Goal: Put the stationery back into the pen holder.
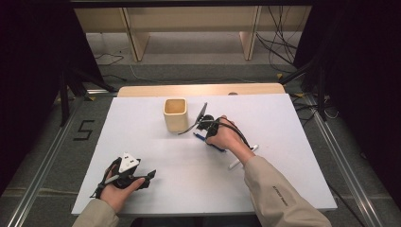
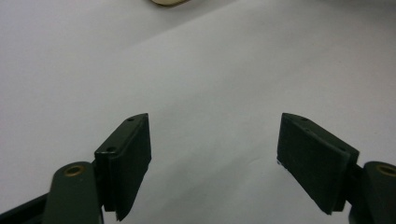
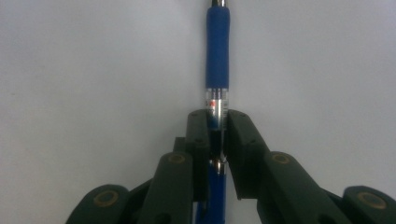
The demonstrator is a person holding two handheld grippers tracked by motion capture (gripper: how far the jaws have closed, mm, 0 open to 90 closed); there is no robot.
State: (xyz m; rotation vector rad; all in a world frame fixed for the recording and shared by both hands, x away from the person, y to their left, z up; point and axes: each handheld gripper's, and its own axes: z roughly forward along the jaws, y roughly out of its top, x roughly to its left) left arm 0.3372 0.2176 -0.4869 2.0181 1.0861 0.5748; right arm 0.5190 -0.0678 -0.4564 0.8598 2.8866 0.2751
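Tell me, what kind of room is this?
Probably a lab or workshop set up for recording. A white table stands on a grey floor between metal rails, loose cables trail behind it, and a taped number marks the floor.

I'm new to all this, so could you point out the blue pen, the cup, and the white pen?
blue pen (image 3: pixel 217 46): right gripper view, on its blue rubber grip.
cup (image 1: pixel 175 120): high view, on its front wall.
white pen (image 1: pixel 235 164): high view, on its near end, beside the sleeve.
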